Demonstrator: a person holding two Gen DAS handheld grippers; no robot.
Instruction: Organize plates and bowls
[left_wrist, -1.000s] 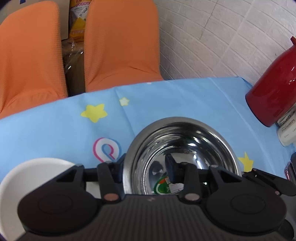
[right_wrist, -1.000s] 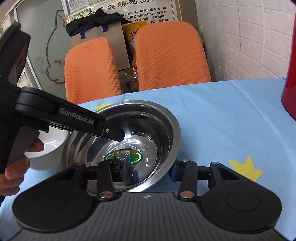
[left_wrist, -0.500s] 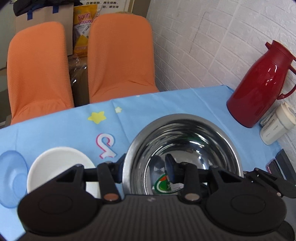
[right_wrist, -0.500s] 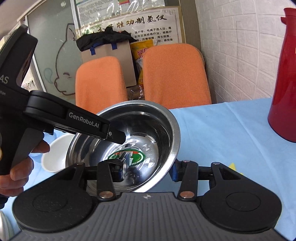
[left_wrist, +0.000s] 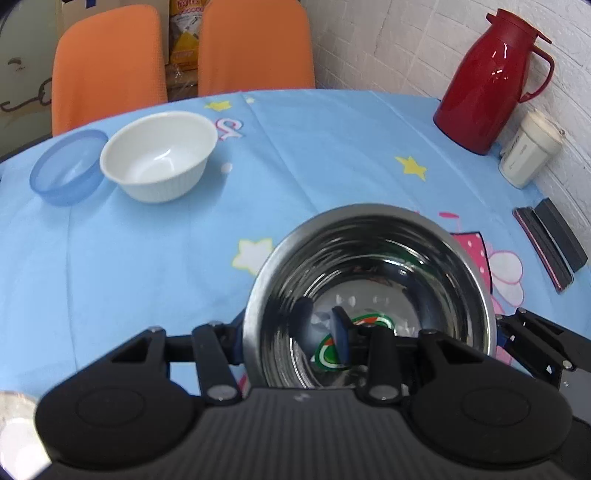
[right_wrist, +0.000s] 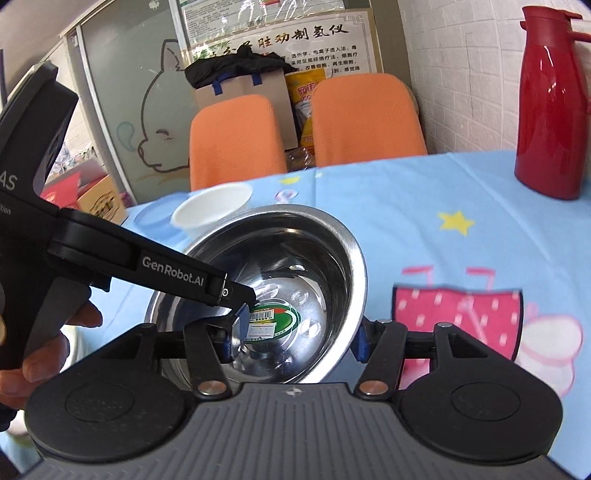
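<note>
Together, the left gripper (left_wrist: 291, 339) and right gripper (right_wrist: 295, 339) pinch opposite rim walls of a round stainless-steel bowl (left_wrist: 369, 295) at lower centre, above a blue star-print tablecloth (left_wrist: 147, 258).

Near rim of steel bowl (left_wrist: 369, 258) hidden behind gripper body at lower centre. Pale round object (left_wrist: 14, 432) cut off at lower left edge, blurred, unidentifiable. Blue bowl (right_wrist: 151, 221) mostly hidden behind white bowl (right_wrist: 212, 210) at centre left. Red flask (right_wrist: 550, 103) cropped by upper right edge. Label (right_wrist: 269, 321) print inside bowl too small to read.
</note>
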